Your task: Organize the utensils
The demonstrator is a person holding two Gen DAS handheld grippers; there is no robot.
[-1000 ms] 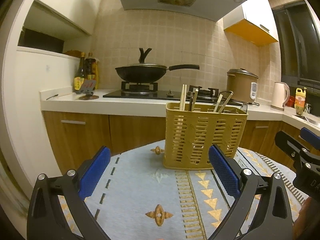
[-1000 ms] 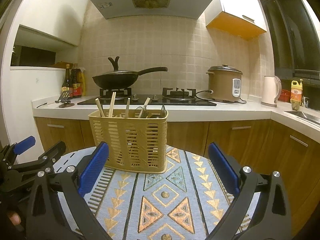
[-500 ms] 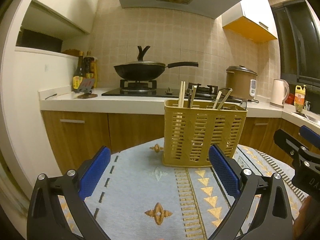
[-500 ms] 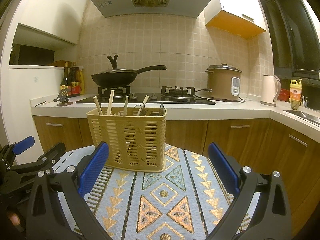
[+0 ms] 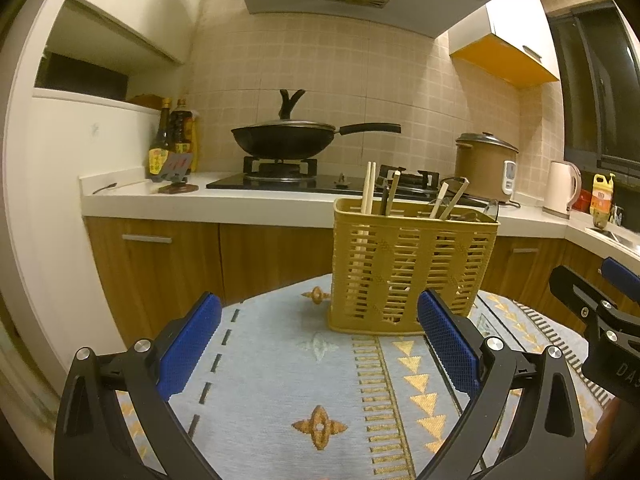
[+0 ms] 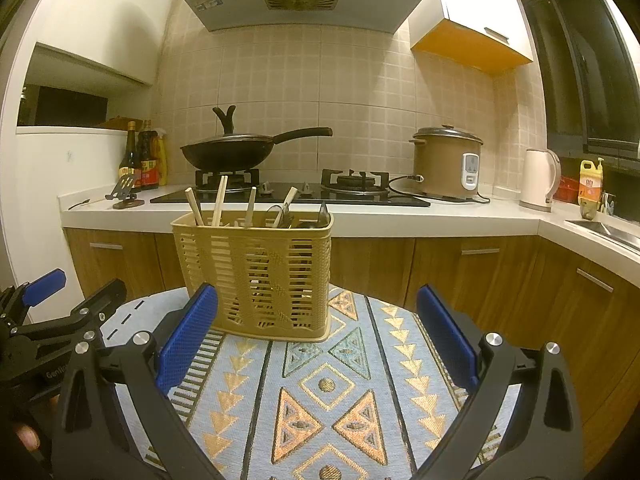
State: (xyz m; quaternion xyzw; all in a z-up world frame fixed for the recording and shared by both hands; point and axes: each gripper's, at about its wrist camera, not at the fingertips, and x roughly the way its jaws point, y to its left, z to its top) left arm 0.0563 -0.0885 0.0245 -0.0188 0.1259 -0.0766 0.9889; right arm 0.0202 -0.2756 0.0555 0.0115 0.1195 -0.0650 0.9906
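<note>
Utensil holder [image 6: 256, 272]: tan-yellow, slotted lattice. Tablecloth [image 6: 328, 392], lower frame: pale blue, orange and teal triangles, gold diamonds. Gripper pads [image 6: 188, 340]: blue, dimpled. Wok [image 6: 228, 152]: black. Wall tiles [image 6: 360, 92]: beige grid.

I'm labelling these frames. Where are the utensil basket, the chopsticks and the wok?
Basket [image 6: 256, 276]: right wrist view, on its slatted front wall.
Chopsticks [image 5: 368, 188]: left wrist view, on the pale shafts above the basket rim.
Wok [image 6: 228, 154]: right wrist view, on the black bowl.

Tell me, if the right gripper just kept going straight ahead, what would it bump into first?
Probably the wooden cabinet fronts under the counter. The right gripper is open, and the yellow utensil basket sits left of centre, so its left finger might clip it.
</note>
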